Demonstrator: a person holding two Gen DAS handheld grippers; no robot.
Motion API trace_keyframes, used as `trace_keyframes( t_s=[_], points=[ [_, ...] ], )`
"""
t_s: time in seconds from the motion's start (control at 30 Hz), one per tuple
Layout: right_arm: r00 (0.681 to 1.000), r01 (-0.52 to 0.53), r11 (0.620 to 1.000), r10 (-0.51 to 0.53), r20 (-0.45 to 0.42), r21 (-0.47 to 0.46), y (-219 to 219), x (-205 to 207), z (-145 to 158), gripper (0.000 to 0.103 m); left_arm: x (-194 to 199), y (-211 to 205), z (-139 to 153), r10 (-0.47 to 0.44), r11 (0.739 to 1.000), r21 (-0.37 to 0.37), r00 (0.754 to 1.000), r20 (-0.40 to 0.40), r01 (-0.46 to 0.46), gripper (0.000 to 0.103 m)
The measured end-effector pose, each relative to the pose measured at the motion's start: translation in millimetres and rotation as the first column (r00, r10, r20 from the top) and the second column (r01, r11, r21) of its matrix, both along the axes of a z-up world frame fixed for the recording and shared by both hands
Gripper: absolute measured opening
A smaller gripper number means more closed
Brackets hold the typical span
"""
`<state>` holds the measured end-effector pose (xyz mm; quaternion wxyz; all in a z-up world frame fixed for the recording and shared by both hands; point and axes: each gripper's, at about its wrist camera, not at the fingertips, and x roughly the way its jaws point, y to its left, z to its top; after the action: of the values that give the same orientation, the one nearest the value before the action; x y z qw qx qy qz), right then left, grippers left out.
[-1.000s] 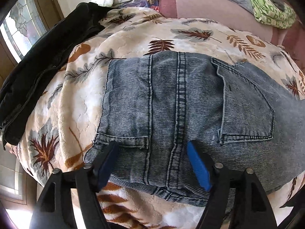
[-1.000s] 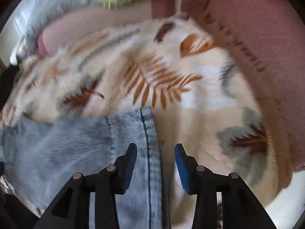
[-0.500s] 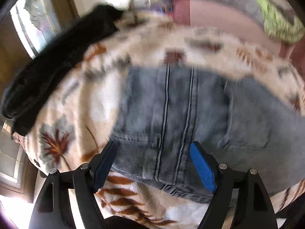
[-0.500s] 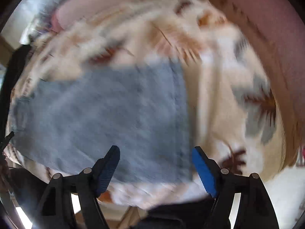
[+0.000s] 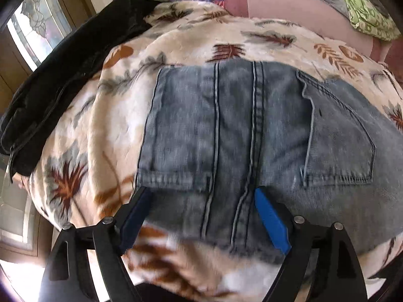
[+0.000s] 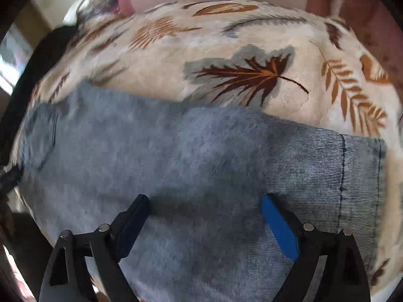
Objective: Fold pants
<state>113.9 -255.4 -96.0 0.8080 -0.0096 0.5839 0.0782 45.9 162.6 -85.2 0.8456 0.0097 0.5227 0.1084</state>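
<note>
Pants (image 5: 252, 130), faded ribbed blue denim with stitched seams and a back pocket, lying flat on a plush cream leaf-print blanket (image 5: 191, 35). Left gripper (image 5: 201, 216) and right gripper (image 6: 206, 224) spread wide just above the cloth, having just been opening, holding nothing. Best pinched at the near edge, both layers together, then lifted evenly

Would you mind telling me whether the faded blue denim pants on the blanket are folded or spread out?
Folded. The faded blue denim pants lie as a compact rectangle on the leaf-print blanket, with a hemmed leg end lying over another denim layer.
</note>
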Motion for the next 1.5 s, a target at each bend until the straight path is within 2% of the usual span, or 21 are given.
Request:
trace_keyframes(
  t_s=[0.07,0.2,0.27,0.33,0.4,0.47,0.53,0.67,0.7,0.73,0.8,0.87,0.97,1.03,1.07,1.1,1.13,1.2,1.27,1.4,1.5],
  points=[
    [1.0,0.005,1.0,-0.005,-0.029,0.006,2,0,10,0.092,-1,-3,5,0.006,1.0,0.002,1.0,-0.021,-0.006,0.085],
    [0.992,0.098,0.975,-0.111,0.056,0.197,-26,-15,49,0.092,-10,-12,27,0.005,0.999,0.042,0.999,0.044,-0.006,0.085],
    [0.977,0.192,0.924,-0.213,0.029,0.33,-50,-28,47,0.094,-17,-22,45,-0.013,0.999,0.043,0.992,0.129,0.008,0.085],
    [0.966,0.257,0.88,-0.239,-0.094,0.399,-68,-34,14,0.094,-18,-37,58,-0.04,0.999,0.025,0.978,0.203,0.035,0.085],
    [0.959,0.276,0.826,-0.268,-0.088,0.492,-82,-37,8,0.093,-15,-53,61,-0.094,0.996,0.02,0.966,0.242,0.092,0.086],
    [0.941,0.328,0.779,-0.317,-0.115,0.534,-97,-44,19,0.093,-4,-75,39,-0.165,0.985,0.085,0.975,0.152,0.153,0.088],
    [0.927,0.337,0.756,-0.369,-0.059,0.562,-115,-57,40,0.093,8,-82,-1,-0.174,0.98,0.095,0.985,0.002,0.173,0.089],
    [0.899,0.392,0.699,-0.43,-0.086,0.598,-153,-82,36,0.099,2,-65,-2,-0.091,0.996,0.001,0.995,0.043,0.091,0.098],
    [0.883,0.447,0.695,-0.443,-0.155,0.563,-166,-80,11,0.097,2,-66,0,-0.089,0.996,0.003,0.995,0.04,0.089,0.098],
    [0.873,0.456,0.645,-0.456,-0.17,0.613,-178,-83,3,0.09,1,-70,2,-0.094,0.995,0.021,0.995,0.034,0.094,0.098],
    [0.859,0.462,0.589,-0.484,-0.167,0.663,-192,-91,15,0.09,-1,-78,16,-0.113,0.991,0.08,0.991,0.064,0.108,0.098],
    [0.851,0.442,0.623,-0.519,-0.081,0.645,-198,-101,38,0.091,-2,-85,36,-0.141,0.985,0.12,0.98,0.143,0.124,0.098],
    [0.87,0.389,0.596,-0.489,-0.068,0.703,-194,-107,43,0.092,-10,-96,50,-0.175,0.982,0.11,0.958,0.227,0.153,0.098],
    [0.873,0.426,0.628,-0.474,-0.114,0.651,-189,-104,20,0.095,2,-98,33,-0.187,0.978,0.125,0.969,0.164,0.168,0.098],
    [0.873,0.44,0.619,-0.465,-0.149,0.65,-192,-102,2,0.094,9,-98,16,-0.189,0.975,0.136,0.978,0.092,0.175,0.098],
    [0.854,0.454,0.572,-0.499,-0.15,0.684,-199,-106,0,0.094,16,-98,-1,-0.18,0.974,0.141,0.983,0.019,0.175,0.099],
    [0.845,0.468,0.556,-0.508,-0.166,0.687,-201,-106,5,0.093,14,-91,-5,-0.158,0.983,0.103,0.987,0.039,0.153,0.099],
    [0.858,0.452,0.599,-0.495,-0.137,0.661,-198,-104,27,0.094,10,-80,7,-0.107,0.994,0.027,0.992,0.064,0.106,0.099],
    [0.877,0.404,0.656,-0.475,-0.068,0.638,-190,-98,49,0.094,6,-77,22,-0.104,0.995,0.025,0.987,0.121,0.101,0.099],
    [0.909,0.32,0.672,-0.417,-0.015,0.668,-182,-77,76,0.094,8,-73,36,-0.083,0.996,0.062,0.974,0.211,0.071,0.099],
    [0.916,0.287,0.663,-0.401,0.004,0.691,-172,-43,62,0.095,21,-60,-1,-0.028,0.998,0.061,0.999,0.037,0.026,0.1]
  ],
)
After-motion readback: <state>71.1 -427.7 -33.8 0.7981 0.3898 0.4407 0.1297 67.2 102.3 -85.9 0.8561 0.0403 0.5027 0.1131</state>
